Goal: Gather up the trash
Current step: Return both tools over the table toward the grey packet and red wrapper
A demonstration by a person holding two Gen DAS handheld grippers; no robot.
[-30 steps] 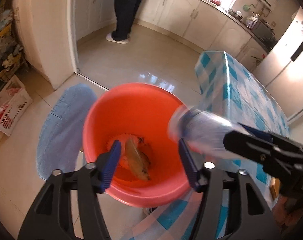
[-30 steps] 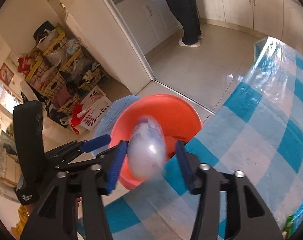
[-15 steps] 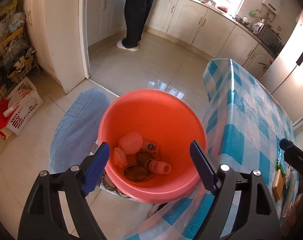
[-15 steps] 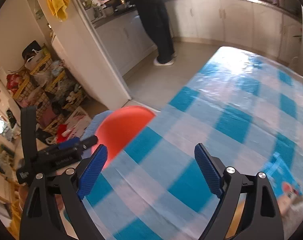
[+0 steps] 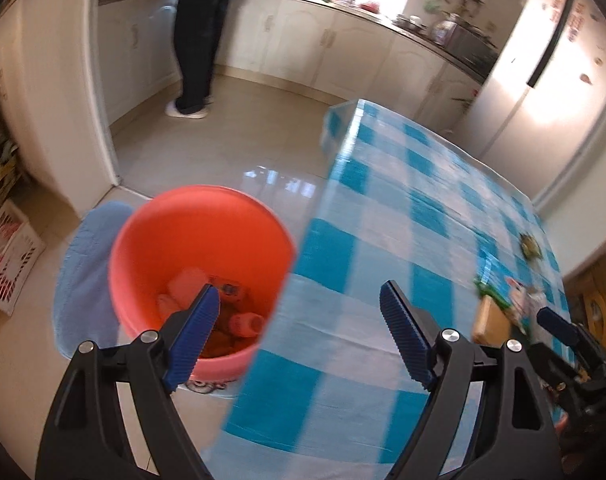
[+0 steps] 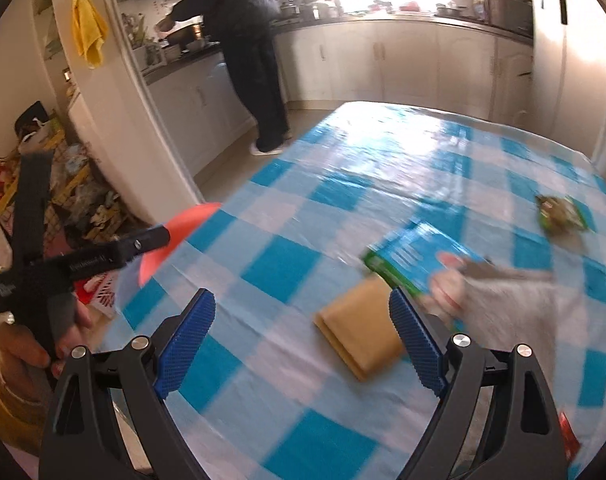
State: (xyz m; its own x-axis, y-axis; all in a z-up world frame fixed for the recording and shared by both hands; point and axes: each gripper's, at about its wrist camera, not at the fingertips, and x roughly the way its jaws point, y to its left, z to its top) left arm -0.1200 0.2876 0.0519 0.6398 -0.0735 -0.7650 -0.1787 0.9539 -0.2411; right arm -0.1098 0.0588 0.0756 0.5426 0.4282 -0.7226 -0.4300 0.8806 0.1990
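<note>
An orange bucket [image 5: 199, 240] stands on the floor beside the table and holds several bottles [image 5: 245, 322]. Its rim also shows in the right wrist view [image 6: 183, 224]. My left gripper [image 5: 299, 336] is open and empty above the table's edge by the bucket. My right gripper [image 6: 299, 340] is open and empty over the table, just short of a tan folded packet [image 6: 357, 328]. A blue and green box [image 6: 415, 258], a grey cloth [image 6: 515, 312] and a green wrapper [image 6: 561, 212] lie beyond it.
The table [image 6: 303, 216] has a blue and white checked cover. A person [image 6: 247, 52] stands at the kitchen counter. A blue mat [image 5: 83, 280] lies under the bucket. Cluttered shelves [image 6: 75, 200] and a white basket [image 5: 7, 264] stand at the left.
The right gripper let a plastic bottle drop into the bucket, opened, and swung right over the table. The left gripper opened wider and turned right toward the table.
</note>
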